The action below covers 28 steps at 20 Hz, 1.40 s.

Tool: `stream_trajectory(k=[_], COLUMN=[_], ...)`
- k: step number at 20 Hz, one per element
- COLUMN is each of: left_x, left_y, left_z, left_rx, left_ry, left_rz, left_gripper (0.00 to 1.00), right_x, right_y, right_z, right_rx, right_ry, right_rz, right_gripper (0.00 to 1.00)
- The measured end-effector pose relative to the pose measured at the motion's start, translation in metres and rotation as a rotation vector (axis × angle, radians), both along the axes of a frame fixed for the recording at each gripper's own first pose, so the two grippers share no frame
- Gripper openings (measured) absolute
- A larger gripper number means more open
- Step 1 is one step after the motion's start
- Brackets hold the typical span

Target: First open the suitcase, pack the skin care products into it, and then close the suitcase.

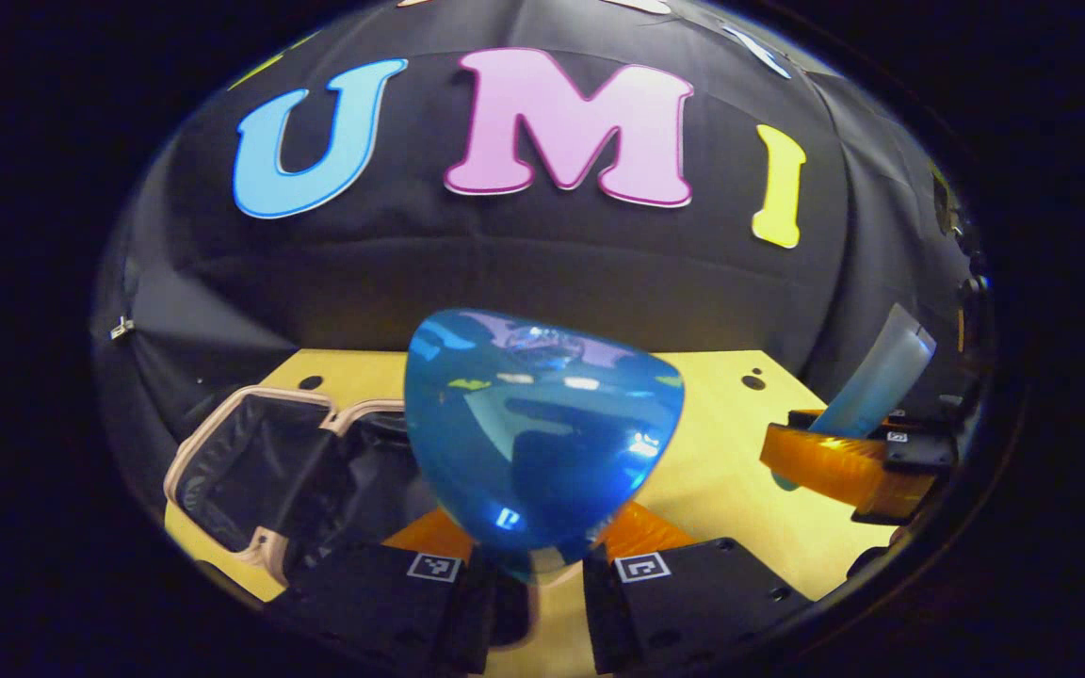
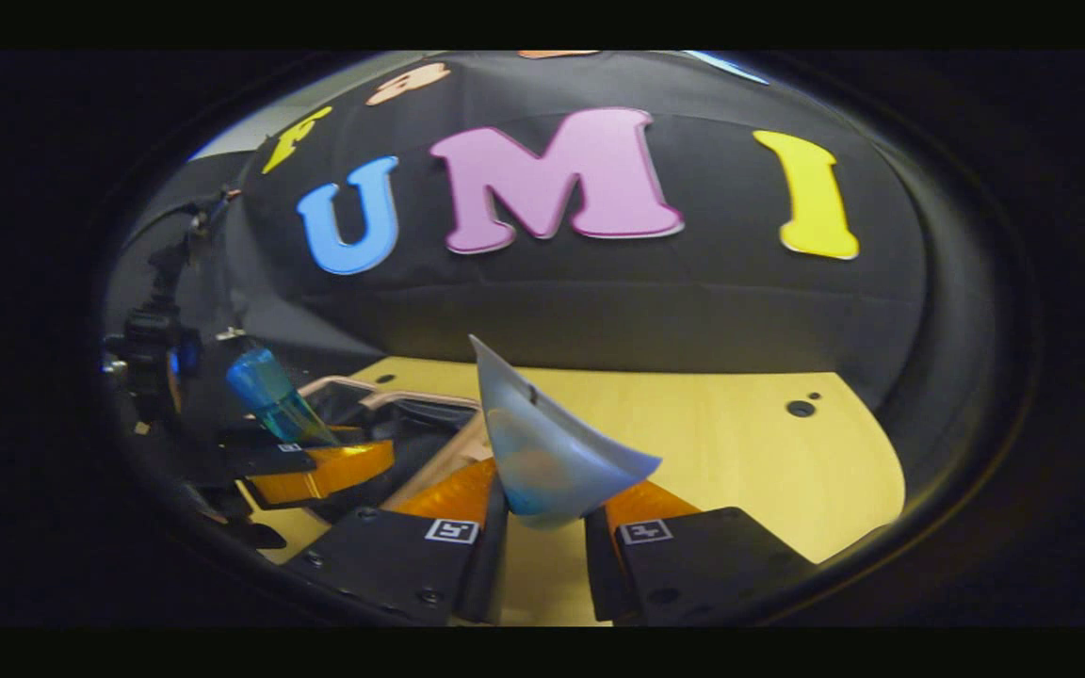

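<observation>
The blue bottle [image 1: 542,428] is glossy and translucent, held up off the table between the left gripper [image 1: 533,565] fingers, its rounded end toward the camera; in the right gripper view it [image 2: 274,395] leans over the suitcase. The pale tube [image 2: 542,452], grey-blue with a flat crimped end pointing up, is pinched in the right gripper [image 2: 542,527], tilted. The suitcase [image 1: 260,471] lies open at the table's left, pinkish rim, dark lining.

The glossy, translucent blue plastic bottle [image 1: 542,433] mirrors the booth. The pale, matt, soft-plastic tube [image 2: 547,461] looks smooth. The yellow wooden tabletop [image 1: 721,461] shows faint grain; the open suitcase [image 1: 251,461] has dull black cloth lining.
</observation>
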State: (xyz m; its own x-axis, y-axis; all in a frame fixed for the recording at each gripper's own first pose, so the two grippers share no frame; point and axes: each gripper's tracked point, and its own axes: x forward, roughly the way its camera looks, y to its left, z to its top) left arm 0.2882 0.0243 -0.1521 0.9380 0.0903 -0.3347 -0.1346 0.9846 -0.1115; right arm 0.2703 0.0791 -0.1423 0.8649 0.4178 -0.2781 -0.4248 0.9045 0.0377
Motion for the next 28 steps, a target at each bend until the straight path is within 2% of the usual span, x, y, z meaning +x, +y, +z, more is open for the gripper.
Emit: stream_trajectory(k=[3, 4, 6, 9, 13, 14, 16, 17, 18, 23, 27, 28], left_x=[-0.017, -0.02, -0.014, -0.002, 0.0, 0.0, 0.007, 0.008, 0.01, 0.02, 0.022, 0.017], left_y=[0.061, 0.079, 0.102, 0.113, 0.12, 0.121, 0.116, 0.113, 0.113, 0.117, 0.13, 0.137], left_z=[-0.018, -0.03, -0.051, -0.083, -0.124, -0.134, -0.148, -0.153, -0.155, -0.154, -0.116, -0.1], left_rx=[-0.015, 0.002, -0.012, -0.05, -0.04, -0.048, -0.095, -0.118, -0.115, -0.06, -0.054, -0.047], left_ry=[0.067, 0.118, 0.161, 0.279, 0.475, 0.525, 0.591, 0.63, 0.665, 0.736, 0.573, 0.524], left_rz=[0.058, 0.064, 0.058, 0.015, -0.041, -0.04, -0.045, -0.044, -0.048, -0.06, 0.002, 0.02], left_gripper=[0.45, 0.45, 0.45, 0.45, 0.45, 0.41, 0.45, 0.45, 0.45, 0.45, 0.48, 0.56], right_x=[-0.002, -0.001, -0.001, -0.003, -0.01, -0.012, -0.013, -0.014, -0.015, -0.019, -0.021, -0.021], right_y=[0.044, 0.057, 0.081, 0.101, 0.113, 0.114, 0.113, 0.111, 0.108, 0.098, 0.102, 0.105], right_z=[0.017, 0.019, 0.019, 0.013, 0.004, 0.0, -0.001, 0.0, 0.0, -0.004, -0.002, -0.002], right_rx=[0.017, 0.017, 0.015, -0.004, -0.022, -0.022, -0.013, -0.008, -0.004, -0.004, -0.01, -0.017], right_ry=[-0.029, -0.029, -0.031, -0.021, -0.003, 0.006, 0.017, 0.018, 0.019, 0.041, 0.052, 0.052], right_rz=[0.05, 0.058, 0.069, 0.069, 0.078, 0.077, 0.063, 0.054, 0.047, 0.021, 0.027, 0.028], right_gripper=[0.34, 0.39, 0.39, 0.39, 0.39, 0.39, 0.34, 0.39, 0.39, 0.39, 0.39, 0.39])
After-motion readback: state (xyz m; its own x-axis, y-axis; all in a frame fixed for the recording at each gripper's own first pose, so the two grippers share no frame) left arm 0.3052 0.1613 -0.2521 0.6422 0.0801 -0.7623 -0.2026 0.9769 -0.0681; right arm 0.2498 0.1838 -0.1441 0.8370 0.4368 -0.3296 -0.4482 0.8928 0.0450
